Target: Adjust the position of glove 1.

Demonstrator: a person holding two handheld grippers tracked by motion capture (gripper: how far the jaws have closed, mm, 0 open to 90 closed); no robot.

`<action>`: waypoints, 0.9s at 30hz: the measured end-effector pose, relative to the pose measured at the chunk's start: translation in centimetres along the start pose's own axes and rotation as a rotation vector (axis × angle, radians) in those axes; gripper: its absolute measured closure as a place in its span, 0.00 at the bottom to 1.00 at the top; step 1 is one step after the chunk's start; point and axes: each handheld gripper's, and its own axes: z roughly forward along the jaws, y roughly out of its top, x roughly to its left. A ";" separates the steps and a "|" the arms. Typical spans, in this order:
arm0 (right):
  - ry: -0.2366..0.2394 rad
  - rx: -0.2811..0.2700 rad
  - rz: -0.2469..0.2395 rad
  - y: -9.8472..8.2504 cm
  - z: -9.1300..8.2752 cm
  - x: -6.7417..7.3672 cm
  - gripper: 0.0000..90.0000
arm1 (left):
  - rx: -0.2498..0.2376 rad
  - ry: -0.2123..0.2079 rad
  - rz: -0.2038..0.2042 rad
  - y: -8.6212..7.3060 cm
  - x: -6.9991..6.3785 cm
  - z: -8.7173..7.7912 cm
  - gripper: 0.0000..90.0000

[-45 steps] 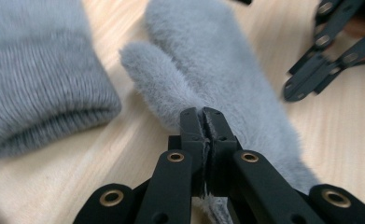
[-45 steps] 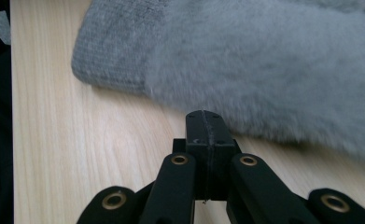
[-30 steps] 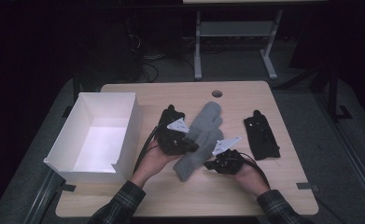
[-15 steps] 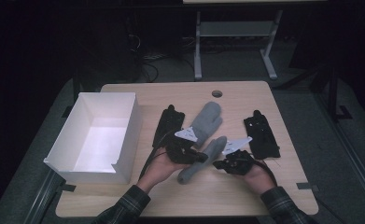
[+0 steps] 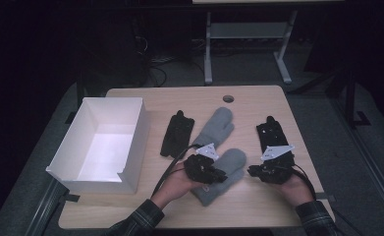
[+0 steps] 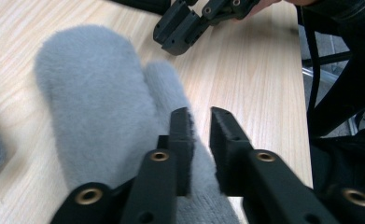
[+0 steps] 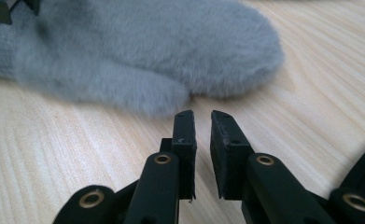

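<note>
Nearby, a grey mitten (image 5: 218, 176) was laid flat on the table (image 5: 258, 211), apparently partly overlapping a second mitten (image 5: 216, 128) beyond it. It had just been released: the left gripper (image 6: 200, 122) above its cuff and the right gripper (image 7: 202, 122) right of it were parted slightly, empty.

A: What's the near mitten (image 5: 219, 172) like?
B: Grey, fluffy, lying flat on the table, knit cuff toward the person.
A: The other mitten (image 5: 216, 127)?
B: Same grey, flat, just beyond it, touching.
</note>
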 end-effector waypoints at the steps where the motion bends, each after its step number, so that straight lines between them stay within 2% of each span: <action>1: 0.001 0.003 -0.005 0.0 0.1 0.0 0.89 | 0.005 0.014 -0.001 -0.1 -0.1 -0.1 0.90; 4: 0.007 0.016 -0.018 0.0 0.5 0.2 0.87 | 0.015 0.076 0.006 -0.7 0.3 -0.5 0.93; 7: -0.006 0.011 -0.022 0.0 0.8 0.2 0.72 | 0.014 0.086 -0.030 -1.5 1.0 -0.8 0.92; 10: -0.029 -0.007 -0.004 -0.2 0.8 0.0 0.59 | 0.037 0.081 -0.030 -2.0 0.8 -0.5 0.91; 13: -0.045 -0.021 0.016 -0.4 0.7 -0.3 0.54 | 0.083 0.097 -0.014 -2.7 0.6 0.0 0.91; 15: -0.051 -0.023 0.019 -0.4 0.7 -0.4 0.52 | 0.082 0.090 -0.026 -3.0 0.7 -0.2 0.93; 17: -0.053 -0.026 0.023 -0.4 0.8 -0.4 0.51 | 0.096 0.102 -0.021 -3.3 0.8 -0.7 0.94; 23: -0.044 -0.009 0.018 -0.5 1.4 -0.3 0.44 | 0.096 0.133 -0.041 -4.8 0.9 -2.6 0.94; 24: -0.042 -0.004 0.017 -0.5 1.6 -0.2 0.42 | 0.101 0.135 -0.033 -4.8 1.0 -2.8 0.93; 27: -0.047 -0.007 0.006 -0.5 1.8 -0.1 0.39 | 0.070 0.137 -0.043 -4.4 0.9 -3.1 0.85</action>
